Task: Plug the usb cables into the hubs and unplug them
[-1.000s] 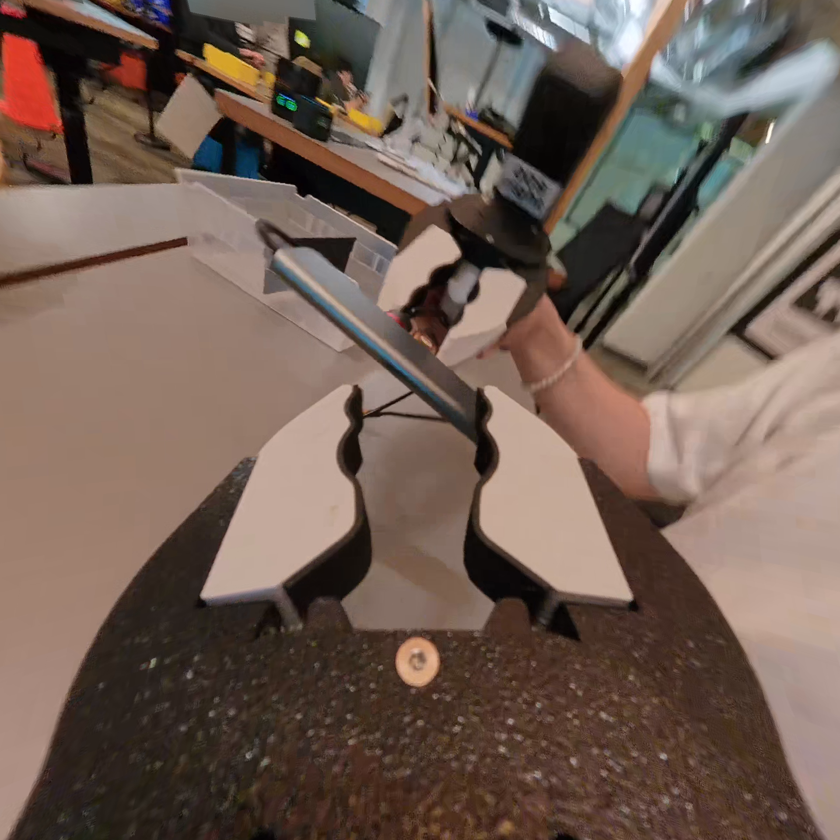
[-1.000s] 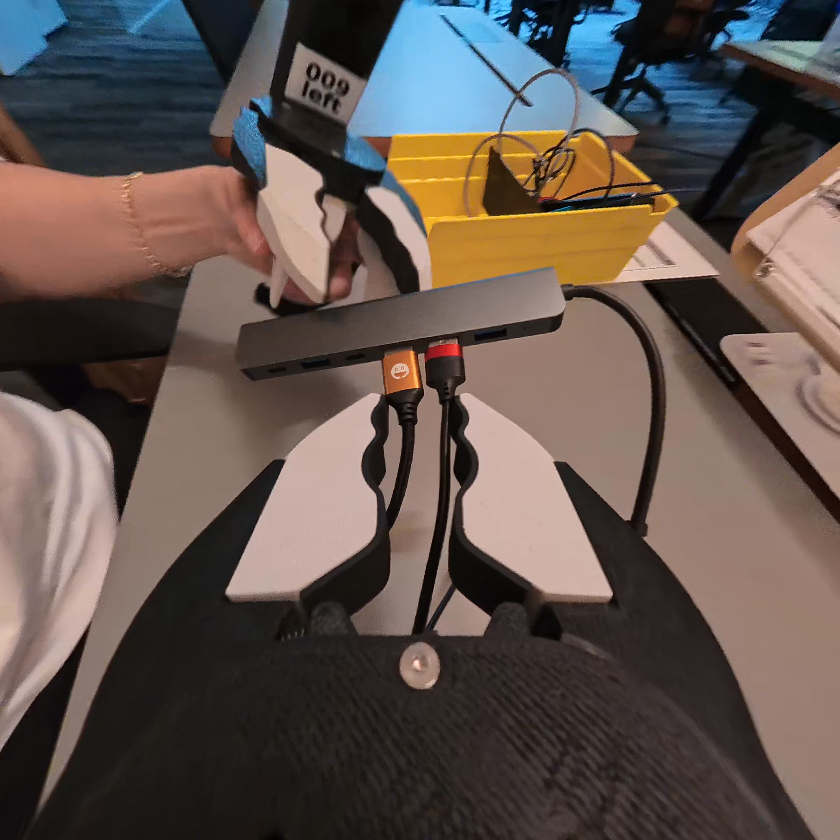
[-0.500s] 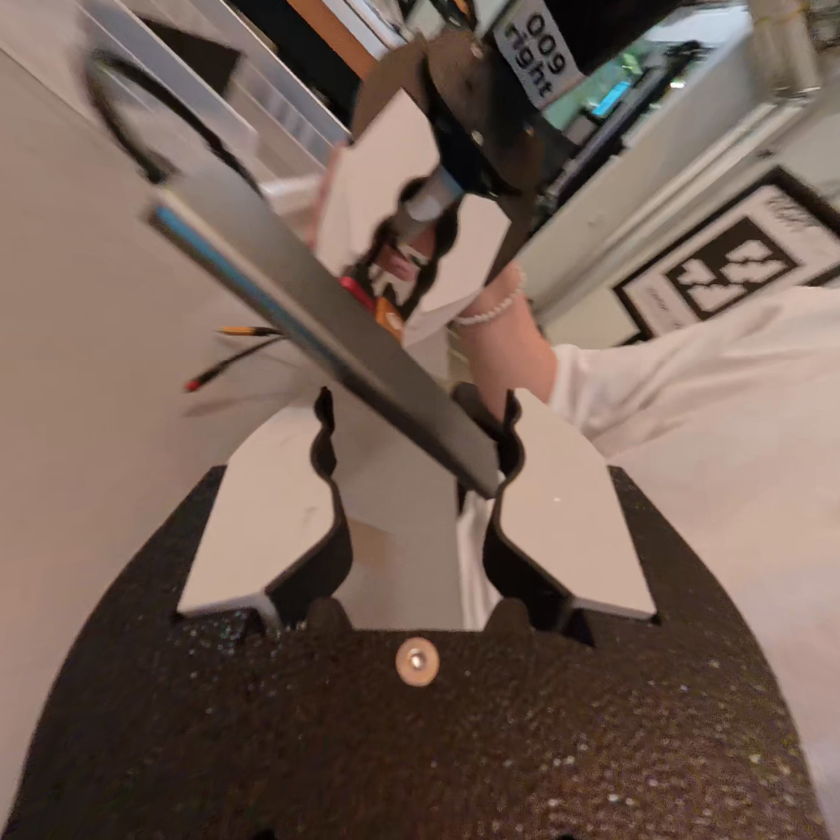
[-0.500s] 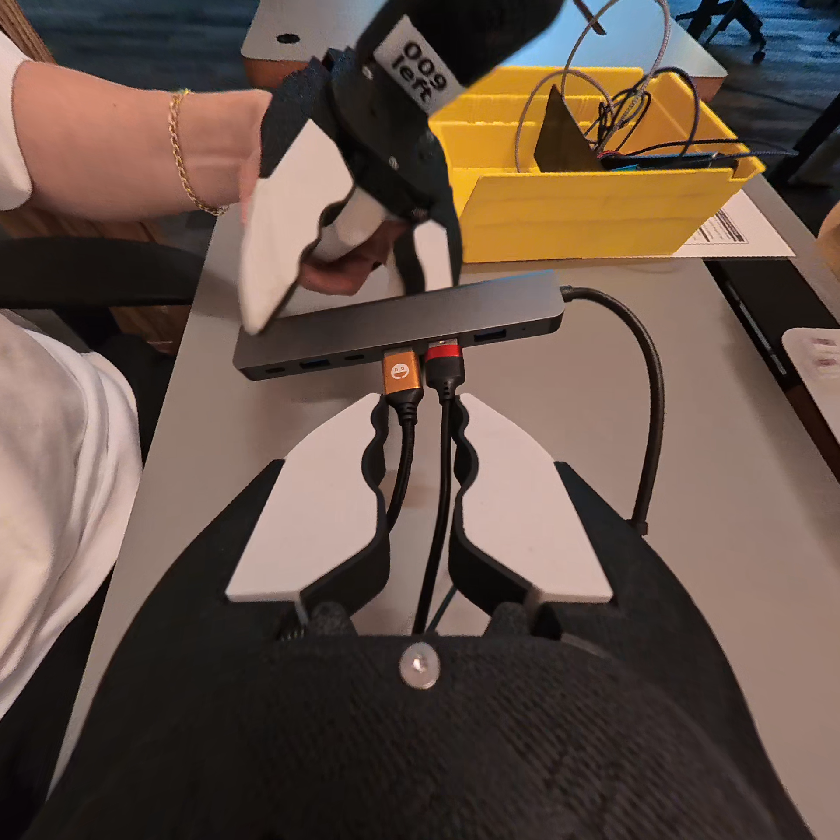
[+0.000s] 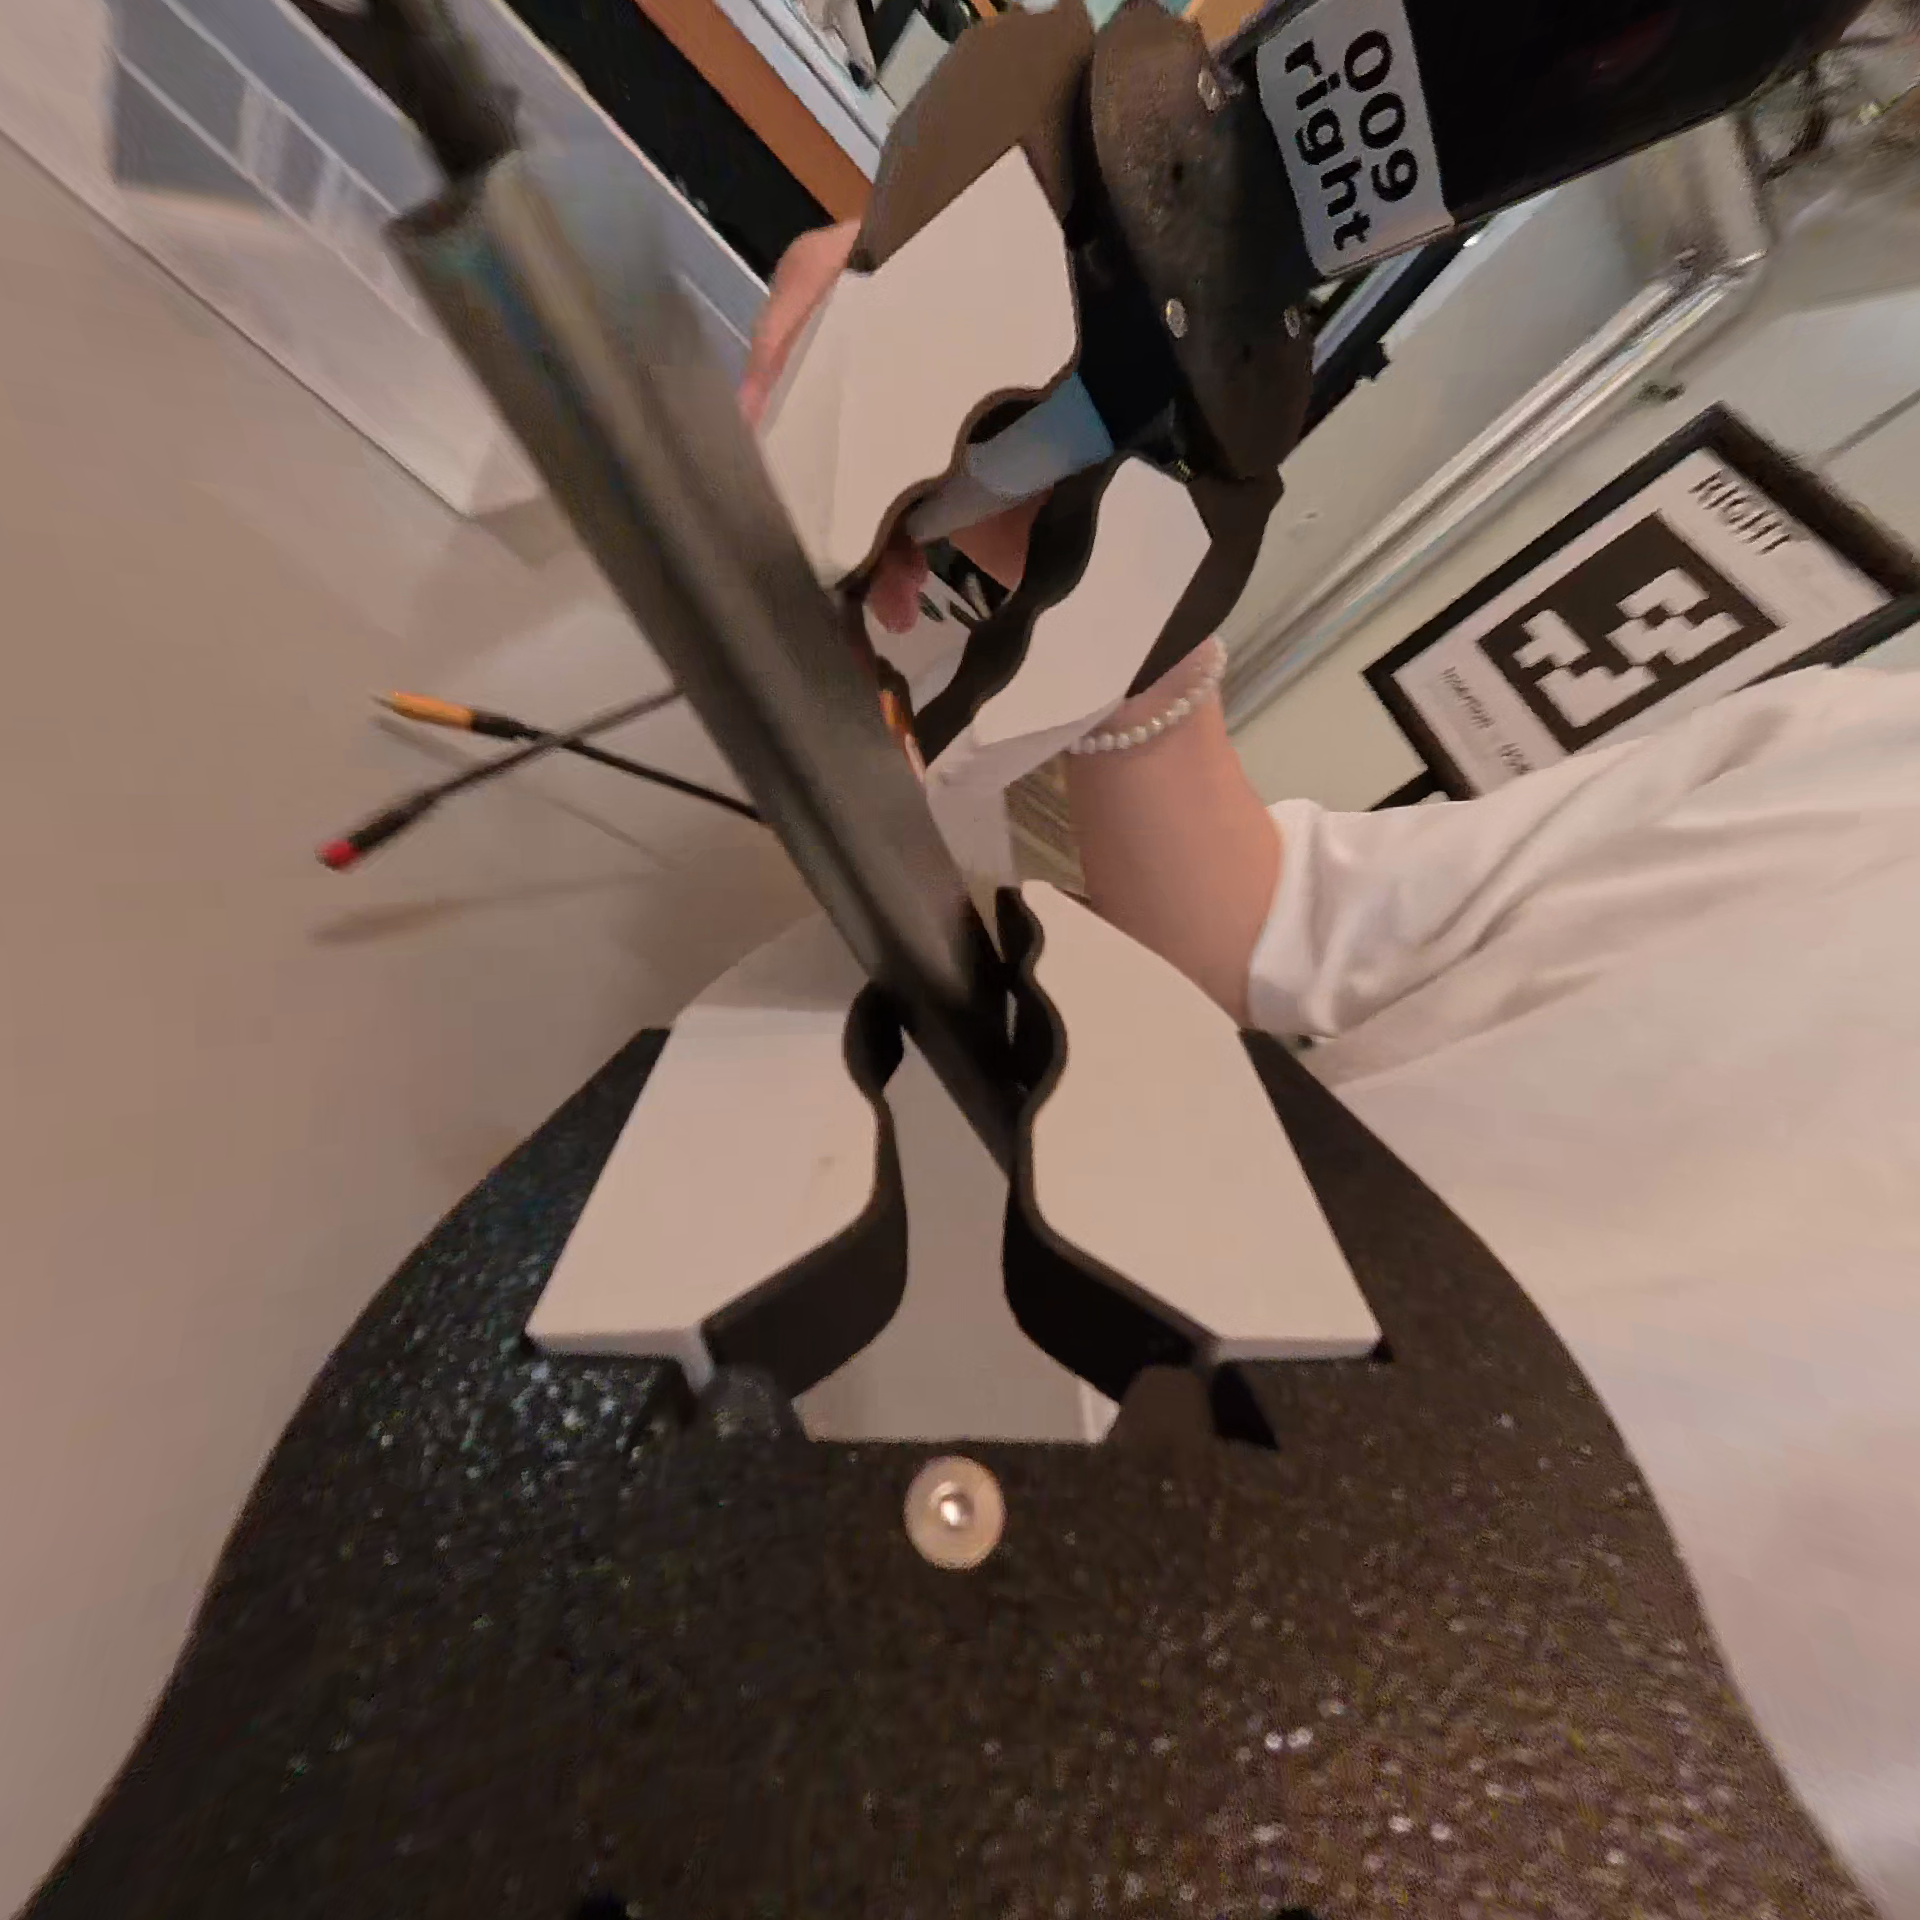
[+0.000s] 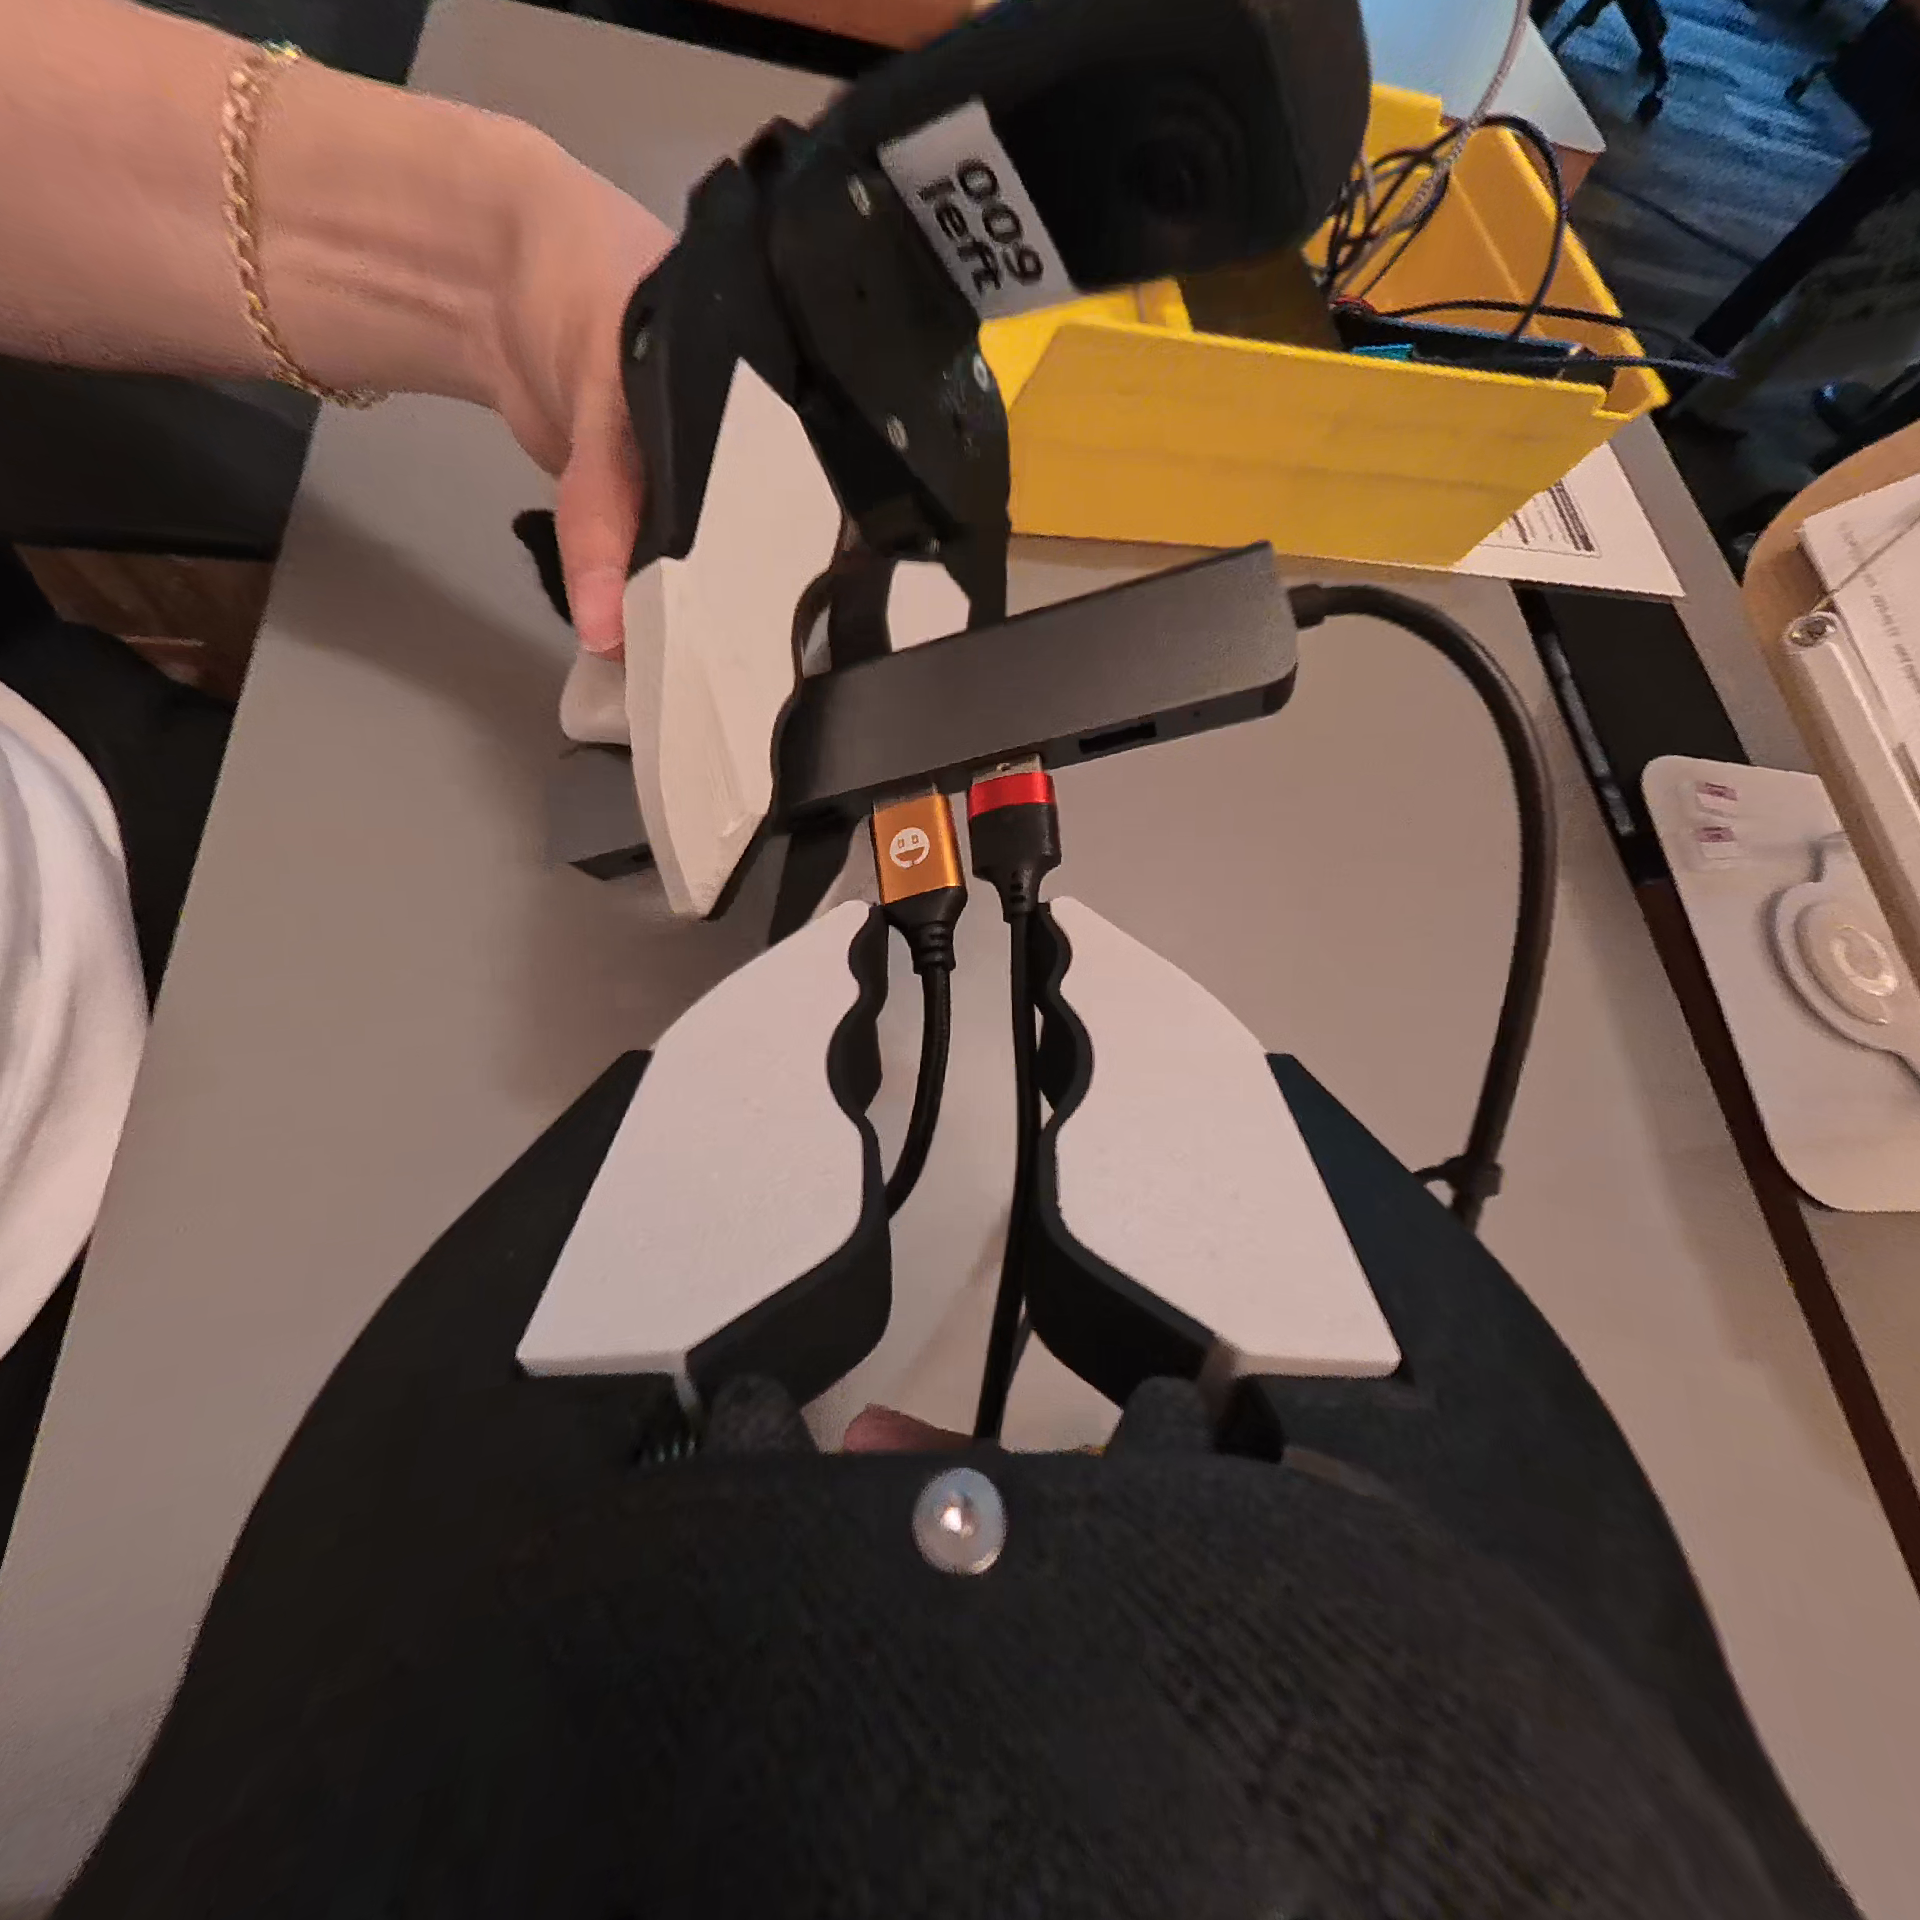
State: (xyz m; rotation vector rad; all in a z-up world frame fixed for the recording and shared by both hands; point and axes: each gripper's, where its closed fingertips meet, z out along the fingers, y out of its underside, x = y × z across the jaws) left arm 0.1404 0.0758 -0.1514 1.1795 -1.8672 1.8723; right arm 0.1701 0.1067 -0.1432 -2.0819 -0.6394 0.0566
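A dark grey usb hub is held tilted above the grey table. My left gripper is shut on its left part; in the left wrist view the hub runs away from between the closed fingers. An orange plug and a red plug sit in the hub's front ports. Their cables run back between the fingers of my right gripper, which stand close about them. The right gripper also shows in the left wrist view. The cables' free ends, orange and red, lie on the table.
A yellow bin with several wires stands behind the hub. The hub's thick black lead loops to the right. A white pack lies at the right edge. A white tray stands at the far side. A person's arm reaches in.
My left gripper has come in over the hub's left end, shut on it and tipped it up. The right gripper has stayed about the cables.
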